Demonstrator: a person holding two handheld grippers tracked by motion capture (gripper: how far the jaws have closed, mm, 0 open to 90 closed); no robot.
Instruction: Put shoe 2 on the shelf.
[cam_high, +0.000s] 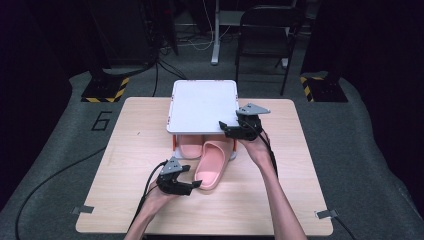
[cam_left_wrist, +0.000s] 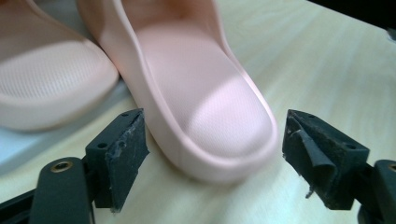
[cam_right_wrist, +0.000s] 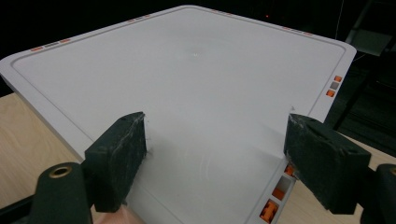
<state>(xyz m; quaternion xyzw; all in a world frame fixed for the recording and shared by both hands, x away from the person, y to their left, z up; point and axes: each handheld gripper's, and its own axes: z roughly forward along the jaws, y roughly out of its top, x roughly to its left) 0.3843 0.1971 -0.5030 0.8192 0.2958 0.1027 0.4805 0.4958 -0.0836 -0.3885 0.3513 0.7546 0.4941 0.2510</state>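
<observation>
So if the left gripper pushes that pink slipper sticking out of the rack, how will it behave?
The pink slipper looks like soft moulded foam, so probably light with some give. Its flat sole lies on the table, so it should slide rather than tip. The finely textured footbed may grip the jaws a little.

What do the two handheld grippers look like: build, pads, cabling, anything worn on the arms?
Both the left gripper and the right gripper are matte black, two-jawed, and topped by a grey three-cornered plate. The pads are dark, scuffed rubber blocks, with a brass-coloured screw hole below. A black cable trails from each. The forearms are bare: no sleeves or gloves.
</observation>
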